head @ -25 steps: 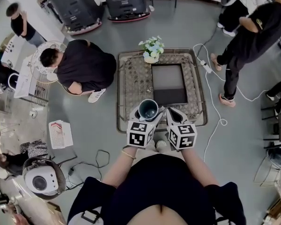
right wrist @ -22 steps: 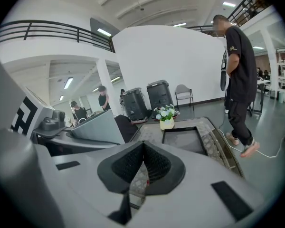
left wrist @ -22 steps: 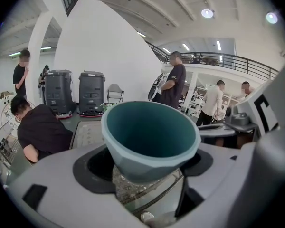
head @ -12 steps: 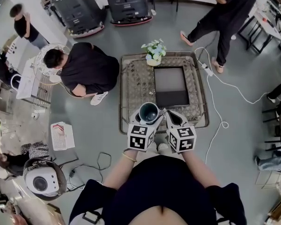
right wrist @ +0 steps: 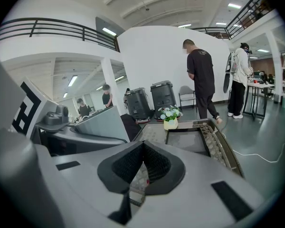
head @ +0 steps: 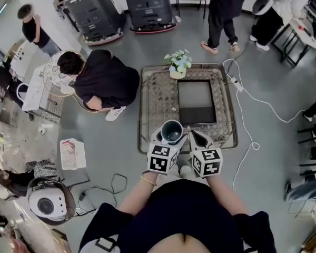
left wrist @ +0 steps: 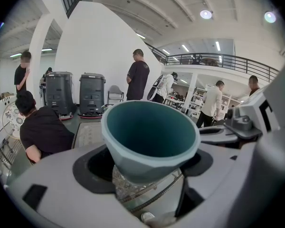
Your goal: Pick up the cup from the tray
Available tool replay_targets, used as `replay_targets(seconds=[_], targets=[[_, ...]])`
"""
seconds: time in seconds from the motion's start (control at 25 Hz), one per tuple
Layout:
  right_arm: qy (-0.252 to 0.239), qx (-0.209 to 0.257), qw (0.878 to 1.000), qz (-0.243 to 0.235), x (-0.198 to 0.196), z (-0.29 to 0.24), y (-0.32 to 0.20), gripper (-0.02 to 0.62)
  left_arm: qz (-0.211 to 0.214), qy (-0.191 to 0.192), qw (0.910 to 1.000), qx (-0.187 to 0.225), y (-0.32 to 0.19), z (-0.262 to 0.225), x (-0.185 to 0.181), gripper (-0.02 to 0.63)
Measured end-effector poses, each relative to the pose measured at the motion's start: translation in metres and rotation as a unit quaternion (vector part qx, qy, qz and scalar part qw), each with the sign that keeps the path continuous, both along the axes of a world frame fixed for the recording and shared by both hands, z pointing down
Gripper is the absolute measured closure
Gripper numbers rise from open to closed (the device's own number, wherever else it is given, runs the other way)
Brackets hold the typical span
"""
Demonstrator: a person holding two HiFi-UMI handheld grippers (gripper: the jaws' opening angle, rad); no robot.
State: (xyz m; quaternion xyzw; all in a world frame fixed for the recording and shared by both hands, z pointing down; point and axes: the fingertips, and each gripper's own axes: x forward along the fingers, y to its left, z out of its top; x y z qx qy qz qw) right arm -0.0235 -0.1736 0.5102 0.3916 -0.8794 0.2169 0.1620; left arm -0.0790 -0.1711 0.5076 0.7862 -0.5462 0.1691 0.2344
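A teal-lined, pale blue cup (head: pixel 171 130) hangs above the near edge of the low table (head: pixel 146 109), with my left gripper (head: pixel 170 141) shut on its lower body. In the left gripper view the cup (left wrist: pixel 149 137) stands upright between the jaws, mouth up and nothing inside. The dark rectangular tray (head: pixel 196 101) lies bare in the middle of the table, beyond the cup. My right gripper (head: pixel 195 137) hovers just right of the cup. In its own view, the right gripper (right wrist: pixel 142 167) shows its pads pressed together with nothing between them, and the tray (right wrist: pixel 190 140) lies ahead.
A pot of flowers (head: pixel 180 65) stands at the table's far edge. A person in black (head: pixel 102 80) crouches left of the table, another (head: pixel 224 9) stands beyond it. A white cable (head: pixel 247 109) trails along the floor on the right. Two machines (head: pixel 121 7) stand at the back.
The cup stays held in my left gripper in about the same place. A standing person in black has walked from the right side round to the back of the table.
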Motion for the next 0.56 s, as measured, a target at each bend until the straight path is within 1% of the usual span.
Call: replay_targets(seconds=[0.56], targets=[[0.004,0.001,1.0,-0.001,0.0031,0.0008,-0.0015,0.586,0.001,0.006,1.0,-0.003,-0.0037,0.0016,0.0042,0.219]])
